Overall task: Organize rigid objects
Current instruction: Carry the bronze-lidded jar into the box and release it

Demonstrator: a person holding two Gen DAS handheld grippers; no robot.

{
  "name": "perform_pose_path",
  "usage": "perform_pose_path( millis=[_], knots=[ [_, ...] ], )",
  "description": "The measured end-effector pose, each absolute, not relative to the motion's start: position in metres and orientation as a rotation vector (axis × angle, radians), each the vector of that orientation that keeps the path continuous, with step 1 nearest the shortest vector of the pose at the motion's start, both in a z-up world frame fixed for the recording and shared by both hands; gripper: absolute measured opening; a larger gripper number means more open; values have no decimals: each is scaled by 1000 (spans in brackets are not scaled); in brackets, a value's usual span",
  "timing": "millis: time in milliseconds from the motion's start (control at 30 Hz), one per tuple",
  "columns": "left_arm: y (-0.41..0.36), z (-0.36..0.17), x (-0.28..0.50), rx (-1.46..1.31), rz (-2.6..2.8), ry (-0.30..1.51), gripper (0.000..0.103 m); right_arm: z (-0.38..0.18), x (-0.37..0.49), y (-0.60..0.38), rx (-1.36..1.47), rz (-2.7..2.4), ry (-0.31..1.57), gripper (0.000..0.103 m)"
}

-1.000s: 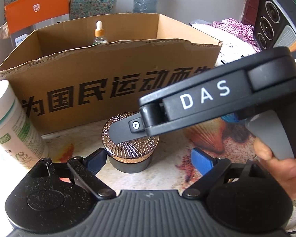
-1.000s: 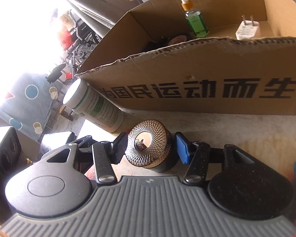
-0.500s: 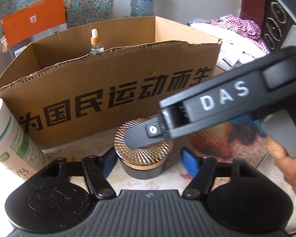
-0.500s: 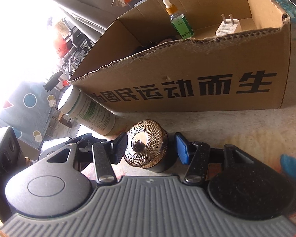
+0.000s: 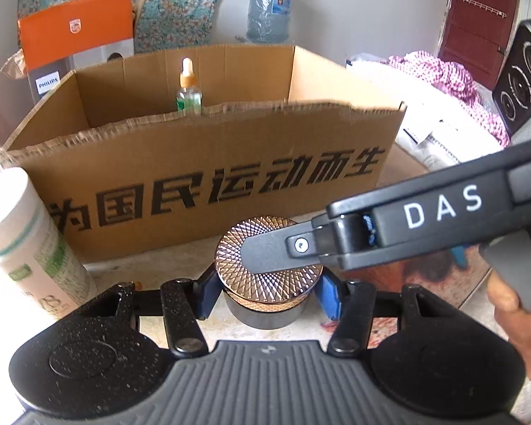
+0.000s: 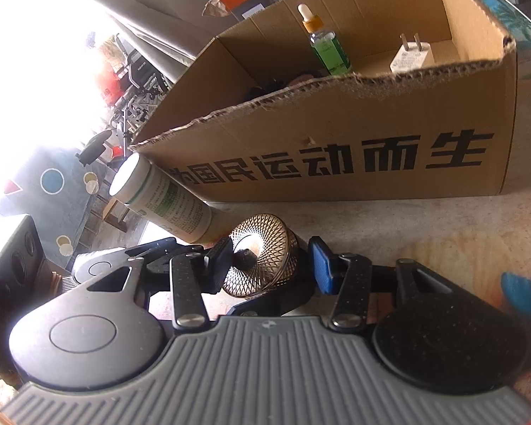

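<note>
One jar (image 5: 267,276) w/ ribbed copper lid, on table just in front of cardboard box (image 5: 209,177). Left gripper (image 5: 265,292) pads flank it, contact unclear; right gripper (image 6: 270,262) part open, also straddling. Prob. rigid, heavyish, lid slick: grip at sides. Box: 1 dropper bottle (image 6: 324,44), 1 plug (image 6: 410,56). 1 white bottle (image 5: 28,244) outside.

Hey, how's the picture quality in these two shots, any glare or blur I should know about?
Right wrist view: the upper left is blown out white by daylight, washing the white bottle; the cardboard box is sharp. Left wrist view: even light, slight blur along the box rim, fisheye bending at the edges, and the right gripper covers part of the jar lid.
</note>
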State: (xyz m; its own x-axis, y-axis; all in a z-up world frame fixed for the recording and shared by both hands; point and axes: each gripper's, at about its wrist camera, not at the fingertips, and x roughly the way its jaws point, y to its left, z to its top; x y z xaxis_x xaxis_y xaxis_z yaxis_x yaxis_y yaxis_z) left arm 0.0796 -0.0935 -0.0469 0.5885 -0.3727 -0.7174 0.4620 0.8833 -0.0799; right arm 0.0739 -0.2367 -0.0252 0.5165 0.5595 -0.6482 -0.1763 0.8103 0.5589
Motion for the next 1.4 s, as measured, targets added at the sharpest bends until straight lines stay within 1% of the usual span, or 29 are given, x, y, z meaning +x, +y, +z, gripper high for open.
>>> perform_pose_path(
  millis=[167,333,467,567,733,967,1100,1400],
  knots=[
    [-88,-5,71,91,-468,720,57,17,64,-231,401,486,837,47],
    [-87,38,84,51,-467,638,57,67,71,-234,359,514,729,47],
    [-92,58,114,23,-470,631,57,91,96,-241,331,517,695,47],
    [-99,63,145,6,-473,662,57,100,125,-247,322,511,710,47],
    [-111,49,204,-30,-458,779,57,91,190,-261,319,491,809,48],
    [-131,15,270,-62,-430,914,57,60,263,-272,289,441,956,49],
    [-140,-1,293,-83,-412,972,57,41,295,-278,290,418,1016,49],
    [-152,-15,324,-86,-378,1060,57,16,328,-286,299,405,1071,48]
  ],
)
